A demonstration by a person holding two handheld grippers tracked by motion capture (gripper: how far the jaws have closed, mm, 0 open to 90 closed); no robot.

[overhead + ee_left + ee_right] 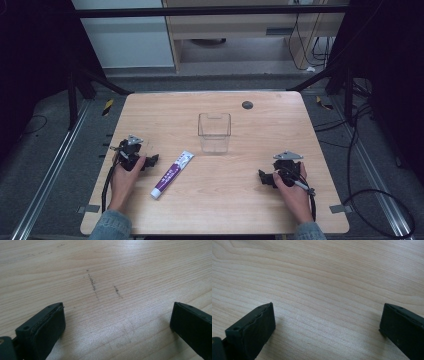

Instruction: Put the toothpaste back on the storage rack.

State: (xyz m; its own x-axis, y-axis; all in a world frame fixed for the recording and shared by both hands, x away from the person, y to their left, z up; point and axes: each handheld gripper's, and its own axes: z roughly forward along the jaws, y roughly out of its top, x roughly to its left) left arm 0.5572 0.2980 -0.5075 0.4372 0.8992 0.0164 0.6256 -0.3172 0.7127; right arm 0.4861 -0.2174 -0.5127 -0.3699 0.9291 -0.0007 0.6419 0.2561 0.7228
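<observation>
A white and purple toothpaste tube (173, 173) lies flat on the wooden table (260, 125), slanted, just right of my left gripper (146, 161). A clear plastic box (214, 132) stands upright behind it, near the table's middle. My left gripper (117, 322) rests low on the table with jaws wide apart and only bare wood between them. At the table's right, my right gripper (264, 178) also sits low, held in a hand. Its jaws stand wide too in the right gripper view, where the right gripper (327, 320) holds nothing.
A small dark round mark (247, 104) sits near the table's far edge. Faint dark scuffs (93, 286) mark the wood ahead of the left jaws. Cables (380, 200) trail on the floor to the right, and black frame bars (95, 80) stand at the far corners.
</observation>
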